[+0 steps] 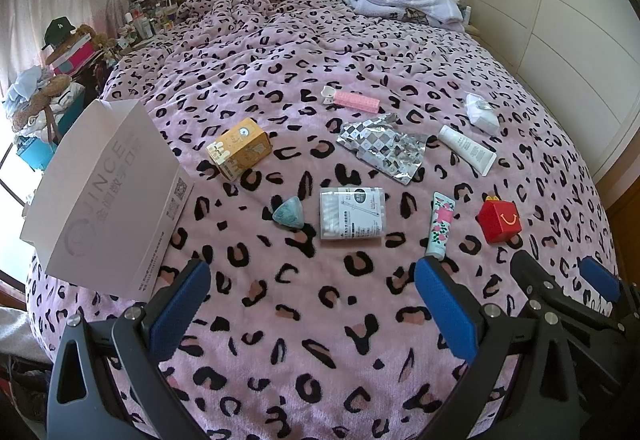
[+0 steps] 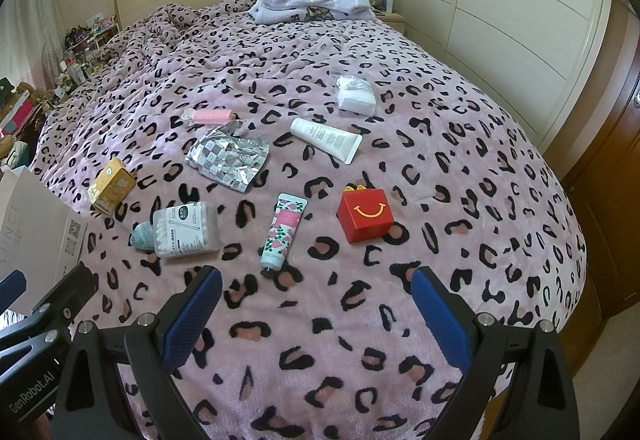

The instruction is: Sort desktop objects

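Small items lie on a pink leopard-print bedspread (image 1: 320, 320). A white open cardboard box (image 1: 108, 196) stands at the left. Spread out are a yellow carton (image 1: 239, 148), a teal triangular piece (image 1: 289, 213), a clear cotton swab box (image 1: 353, 213), a floral tube (image 1: 440, 225), a red smiley box (image 1: 500, 221), a silver foil bag (image 1: 382, 146), a white tube (image 1: 467, 149), a pink bar (image 1: 355, 100) and a white packet (image 1: 482, 112). My left gripper (image 1: 312, 304) is open and empty near the bed's front. My right gripper (image 2: 316, 308) is open and empty, short of the floral tube (image 2: 285, 229) and red box (image 2: 366, 214).
Folded clothes (image 1: 404, 0) lie at the head of the bed. Cluttered shelves and bags (image 1: 60, 80) stand to the left. A white wardrobe (image 2: 500, 20) and a wooden door (image 2: 608, 180) are on the right. The right gripper's body shows in the left wrist view (image 1: 568, 304).
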